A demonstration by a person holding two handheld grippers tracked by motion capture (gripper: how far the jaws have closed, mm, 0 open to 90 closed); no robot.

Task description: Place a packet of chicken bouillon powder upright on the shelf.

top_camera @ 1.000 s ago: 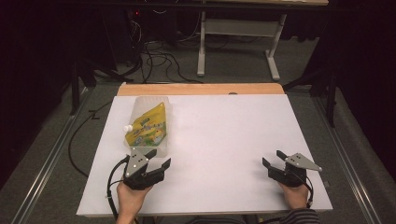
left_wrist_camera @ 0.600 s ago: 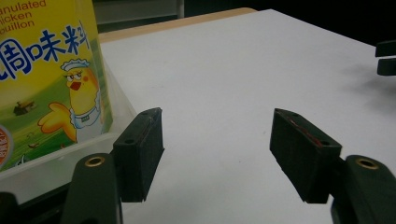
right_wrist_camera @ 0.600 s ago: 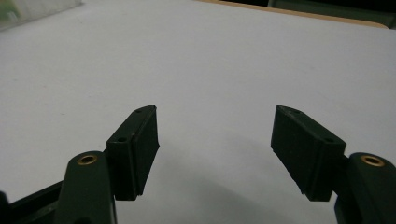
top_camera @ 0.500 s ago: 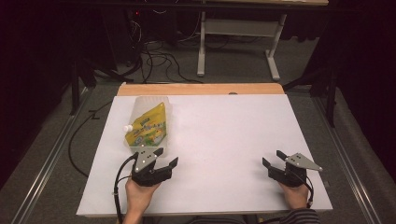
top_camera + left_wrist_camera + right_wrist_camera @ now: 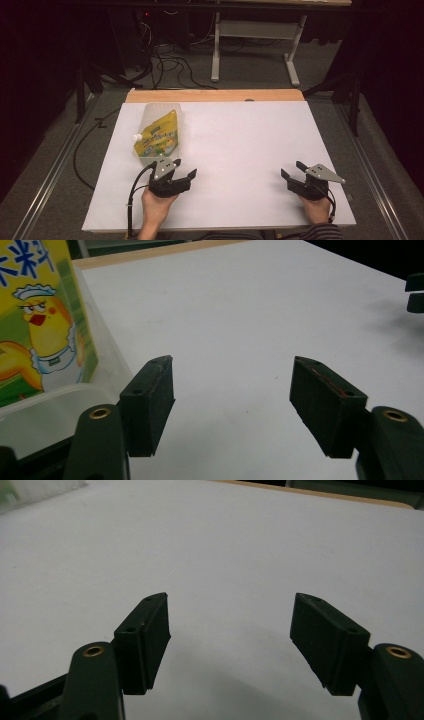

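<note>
- Yellow drink pouch (image 5: 159,135) lies in clear tub (image 5: 150,111), table's (image 5: 250,150) left side.
- Left gripper (image 5: 184,169) — jaws wide, empty, just beside the tub; right gripper (image 5: 292,170) likewise agape, well apart.
- Approach pouch squarely — avoid tub wall.

One clear plastic tub (image 5: 159,131) is sitting on one white bench (image 5: 240,150), and one yellow-and-green spouted pouch (image 5: 157,137) is lying in it. Two tools are resting over the bench: one left tool (image 5: 181,170) and one right tool (image 5: 292,170), each showing two black jaws.
</note>
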